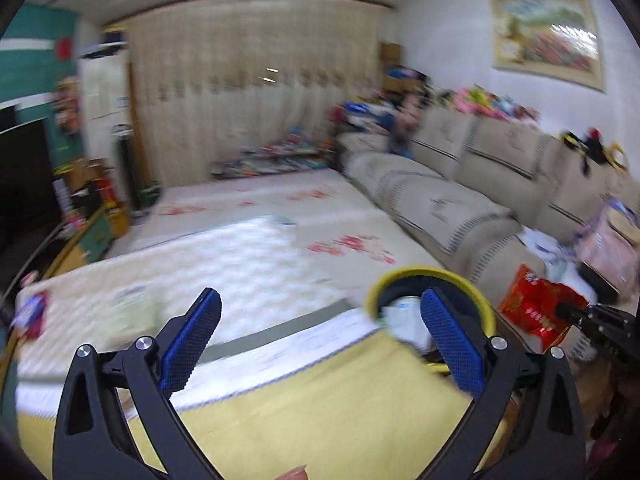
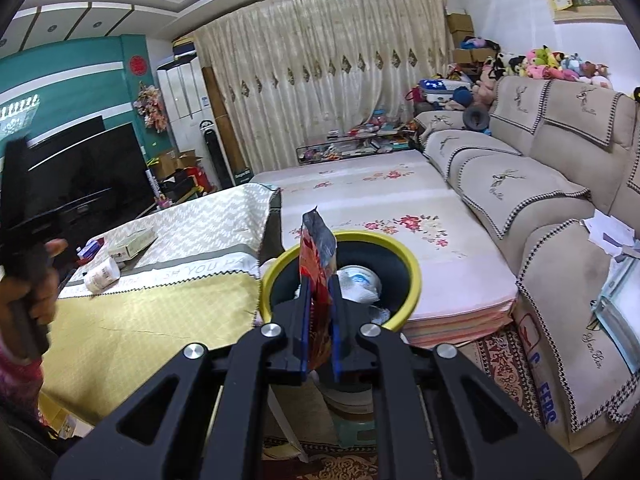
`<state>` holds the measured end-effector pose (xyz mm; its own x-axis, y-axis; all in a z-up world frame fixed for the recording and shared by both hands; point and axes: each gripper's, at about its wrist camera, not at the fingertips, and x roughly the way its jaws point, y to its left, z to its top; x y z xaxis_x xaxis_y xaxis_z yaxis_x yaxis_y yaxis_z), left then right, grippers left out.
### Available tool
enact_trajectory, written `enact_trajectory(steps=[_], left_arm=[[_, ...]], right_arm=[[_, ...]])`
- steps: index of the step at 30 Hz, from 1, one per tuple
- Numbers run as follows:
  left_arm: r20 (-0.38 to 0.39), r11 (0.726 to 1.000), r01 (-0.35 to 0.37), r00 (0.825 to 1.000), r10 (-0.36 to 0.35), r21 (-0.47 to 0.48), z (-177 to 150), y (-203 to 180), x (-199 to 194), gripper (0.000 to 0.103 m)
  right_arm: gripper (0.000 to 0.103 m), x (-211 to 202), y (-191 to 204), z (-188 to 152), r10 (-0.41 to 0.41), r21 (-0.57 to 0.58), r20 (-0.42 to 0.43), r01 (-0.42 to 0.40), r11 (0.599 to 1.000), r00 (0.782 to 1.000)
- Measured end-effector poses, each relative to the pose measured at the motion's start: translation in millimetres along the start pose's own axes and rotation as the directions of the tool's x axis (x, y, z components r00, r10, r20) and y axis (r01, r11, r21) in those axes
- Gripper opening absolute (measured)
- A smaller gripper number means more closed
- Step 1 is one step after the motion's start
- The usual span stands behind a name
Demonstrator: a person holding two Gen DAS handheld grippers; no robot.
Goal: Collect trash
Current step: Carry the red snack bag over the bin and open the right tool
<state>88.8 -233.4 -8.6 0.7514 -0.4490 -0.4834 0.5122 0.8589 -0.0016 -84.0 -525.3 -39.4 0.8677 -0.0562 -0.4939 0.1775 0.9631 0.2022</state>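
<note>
Right wrist view, right gripper (image 2: pixel 320 304) clamped on red wrapper (image 2: pixel 318 264) over yellow bin (image 2: pixel 404 264), left gripper (image 1: pixel 320 320) spread wide, empty.

Red wrapper (image 2: pixel 318 276) upright (above bin (image 2: pixel 408 264)).

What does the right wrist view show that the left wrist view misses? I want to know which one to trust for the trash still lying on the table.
Only the right wrist view shows, sharply, the white bottle lying on its side and the flat box beside it on the table, plus the right gripper shut on the red wrapper.

Only the left wrist view shows the left gripper open with nothing between its pads; its table is blurred.

Both show the yellow-rimmed bin with white trash inside, the red wrapper, and the sofa.
</note>
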Motion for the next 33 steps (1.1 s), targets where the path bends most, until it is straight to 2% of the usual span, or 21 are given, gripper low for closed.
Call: enact_trajectory(steps=[2, 5, 12, 15, 18, 25, 33], left_arm=[[0.011, 0.997, -0.075, 0.997, 0.076, -0.034, -13, 23, -20, 0.098], [-0.002, 0.975, -0.201, 0.98, 0.201, -0.098, -42, 69, -55, 0.098], [-0.069, 0.911, -0.347, 0.938, 0.34, -0.221, -92, 148, -102, 0.098], [-0.075, 0.902, -0.351, 0.936, 0.344, -0.251, -101, 169, -111, 0.098], [-0.069, 0.904, -0.341, 0.94, 0.335, -0.258, -99, 178, -114, 0.098], [-0.077, 0.914, -0.331, 0.944, 0.322, -0.233, -94, 184, -109, 0.098], [-0.085, 0.91, -0.324, 0.946, 0.313, -0.258, -98, 191, -111, 0.098]], right_arm=[[0.009, 3, 5, 0, 0.006, -0.003, -0.006, -0.006, 1.0, 1.0], [0.009, 12, 14, 0, 0.011, -0.005, -0.021, -0.011, 1.0, 1.0], [0.009, 44, 24, 9, -0.008, 0.01, -0.048, 0.008, 1.0, 0.999], [0.009, 64, 24, 15, -0.024, 0.019, -0.057, 0.025, 0.999, 0.998], [0.009, 86, 22, 20, -0.05, 0.041, -0.066, 0.053, 0.998, 0.997], [0.009, 138, 13, 22, -0.127, 0.076, -0.117, 0.137, 0.988, 0.985], [0.009, 168, 17, 21, -0.159, 0.038, -0.157, 0.167, 0.985, 0.975]])
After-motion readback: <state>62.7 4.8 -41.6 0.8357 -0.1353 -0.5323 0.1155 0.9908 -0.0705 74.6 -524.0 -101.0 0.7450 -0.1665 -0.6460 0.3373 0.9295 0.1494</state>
